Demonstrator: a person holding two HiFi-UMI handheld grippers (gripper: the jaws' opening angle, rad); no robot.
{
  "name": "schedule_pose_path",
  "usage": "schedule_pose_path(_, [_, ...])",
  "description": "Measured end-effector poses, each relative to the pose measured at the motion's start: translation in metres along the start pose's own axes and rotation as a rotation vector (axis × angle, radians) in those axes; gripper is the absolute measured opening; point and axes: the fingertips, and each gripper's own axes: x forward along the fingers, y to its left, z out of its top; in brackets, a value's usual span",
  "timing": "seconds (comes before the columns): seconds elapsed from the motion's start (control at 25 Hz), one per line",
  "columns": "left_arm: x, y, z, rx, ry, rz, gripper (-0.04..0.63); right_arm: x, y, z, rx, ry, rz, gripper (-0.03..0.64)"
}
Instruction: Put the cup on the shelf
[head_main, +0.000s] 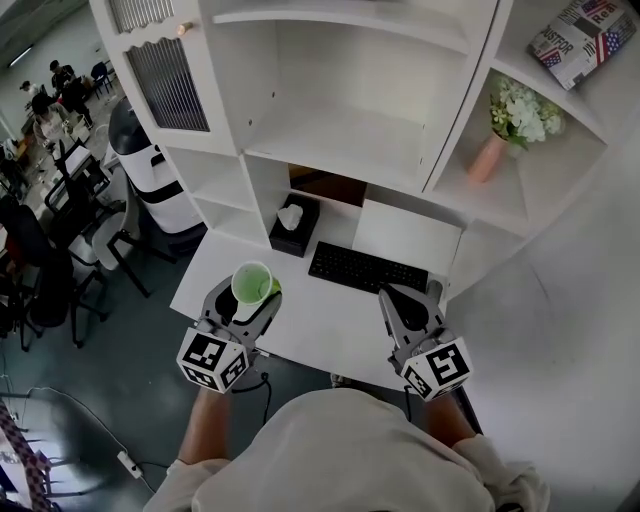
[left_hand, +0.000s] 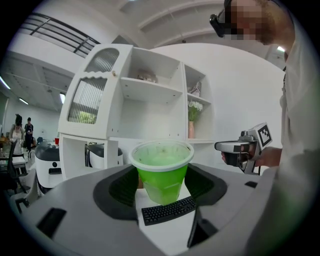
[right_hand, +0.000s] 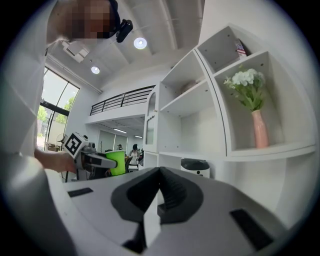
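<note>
A green plastic cup (head_main: 252, 282) stands upright between the jaws of my left gripper (head_main: 248, 300), which is shut on it and holds it above the front left of the white desk (head_main: 320, 330). In the left gripper view the cup (left_hand: 161, 172) fills the gap, with the dark pads pressed on both of its sides. My right gripper (head_main: 398, 303) hovers over the desk's front right, just below the keyboard, shut with nothing in it; its jaws (right_hand: 159, 189) meet in its own view. The white shelf unit (head_main: 345, 140) rises behind the desk with open compartments.
A black keyboard (head_main: 365, 268) lies mid-desk, and a black tissue box (head_main: 293, 225) sits behind it on the left. A pink vase of white flowers (head_main: 500, 130) and a printed box (head_main: 585, 35) occupy the right-hand shelves. Office chairs (head_main: 95, 240) and people are off to the left.
</note>
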Motion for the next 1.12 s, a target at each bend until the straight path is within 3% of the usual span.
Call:
schedule_pose_path(0.68, [0.088, 0.04, 0.095, 0.093, 0.015, -0.034, 0.29, 0.001, -0.051, -0.02, 0.06, -0.007, -0.069, 0.004])
schedule_pose_path(1.12, [0.141, 0.047, 0.14, 0.133, 0.069, -0.049, 0.29, -0.014, -0.071, -0.029, 0.084, -0.006, -0.124, 0.004])
